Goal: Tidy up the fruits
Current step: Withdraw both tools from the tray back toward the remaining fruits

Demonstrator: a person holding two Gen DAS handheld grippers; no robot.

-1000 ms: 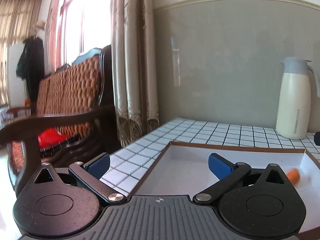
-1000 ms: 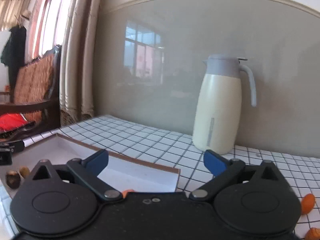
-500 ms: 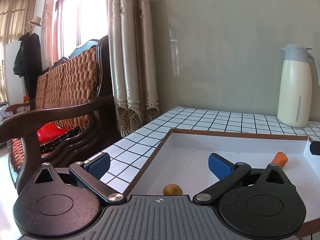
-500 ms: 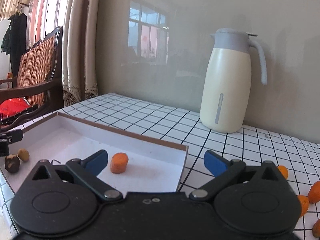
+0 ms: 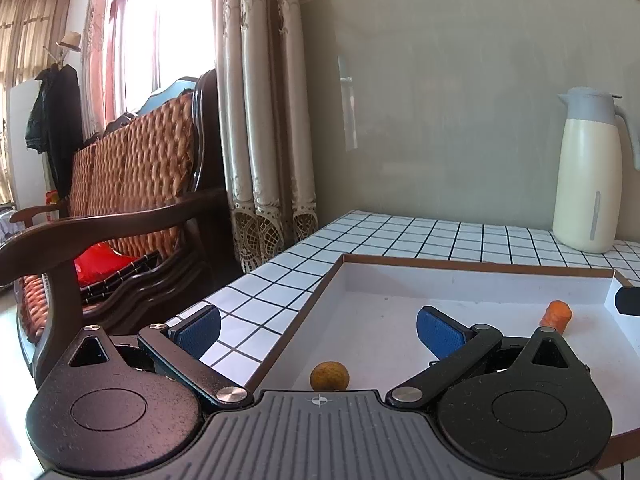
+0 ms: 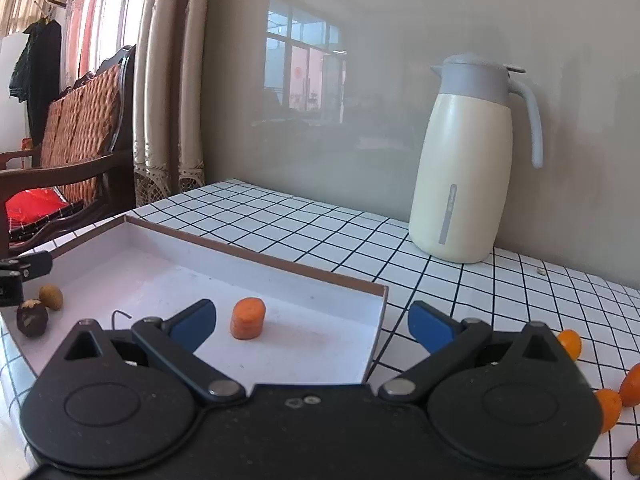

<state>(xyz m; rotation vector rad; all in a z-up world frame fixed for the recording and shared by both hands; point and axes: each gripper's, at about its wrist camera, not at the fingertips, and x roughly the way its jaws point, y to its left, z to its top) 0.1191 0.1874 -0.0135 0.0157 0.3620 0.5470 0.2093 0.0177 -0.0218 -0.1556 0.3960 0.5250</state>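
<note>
Left gripper point(image 5: 318, 330) is hovering with jaws spread wide, gripping nothing; a small yellow-brown fruit point(image 5: 329, 376) is lying just ahead between its fingers, inside the white tray point(image 5: 472, 278). Right gripper point(image 6: 311, 322) is likewise standing spread and empty; an orange carrot piece point(image 6: 248, 318) is sitting upright in the tray just past its left finger. Small orange fruits point(image 6: 608, 408) are resting on the tiled counter point(image 6: 304, 220) to its right. Beyond, a cream jug point(image 6: 464, 176) is standing by the wall.
</note>
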